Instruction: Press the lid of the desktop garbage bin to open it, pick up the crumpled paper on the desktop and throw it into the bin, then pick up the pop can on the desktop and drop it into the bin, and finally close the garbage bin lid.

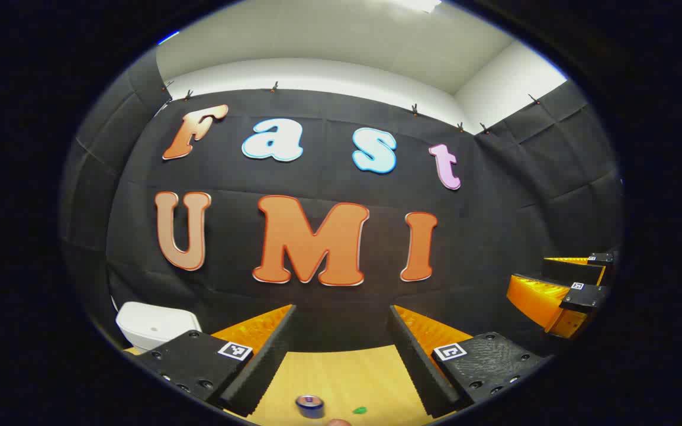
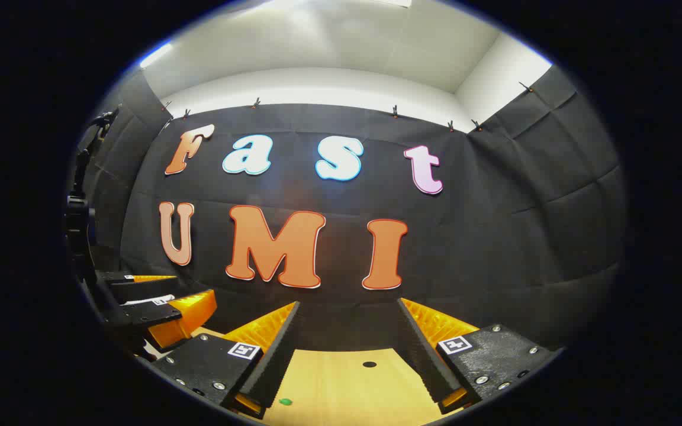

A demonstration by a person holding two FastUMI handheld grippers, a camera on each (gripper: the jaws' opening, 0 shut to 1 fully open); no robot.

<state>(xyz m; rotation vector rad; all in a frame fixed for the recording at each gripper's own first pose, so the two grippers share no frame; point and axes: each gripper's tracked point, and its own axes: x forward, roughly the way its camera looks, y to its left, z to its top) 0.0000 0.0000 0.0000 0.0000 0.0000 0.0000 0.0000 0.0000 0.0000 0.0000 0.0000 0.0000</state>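
Your left gripper (image 1: 341, 349) holds its jaws spread and empty; so does your right gripper (image 2: 347, 349). The white plastic desktop bin with its closed lid (image 1: 154, 325) stands far left of the left jaws on the pale wooden desktop (image 1: 341, 378). Press with the left gripper; it is nearer.

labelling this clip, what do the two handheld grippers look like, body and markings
Each gripper carries two long wedge-shaped fingers on black blocks with round screw heads. Every block bears a small white square tag with a black pattern. Behind the ribbed pads sit orange ridged plastic backings. This holds for the left gripper and the right gripper. Both stand with jaws apart. No cables or sleeves can be made out.
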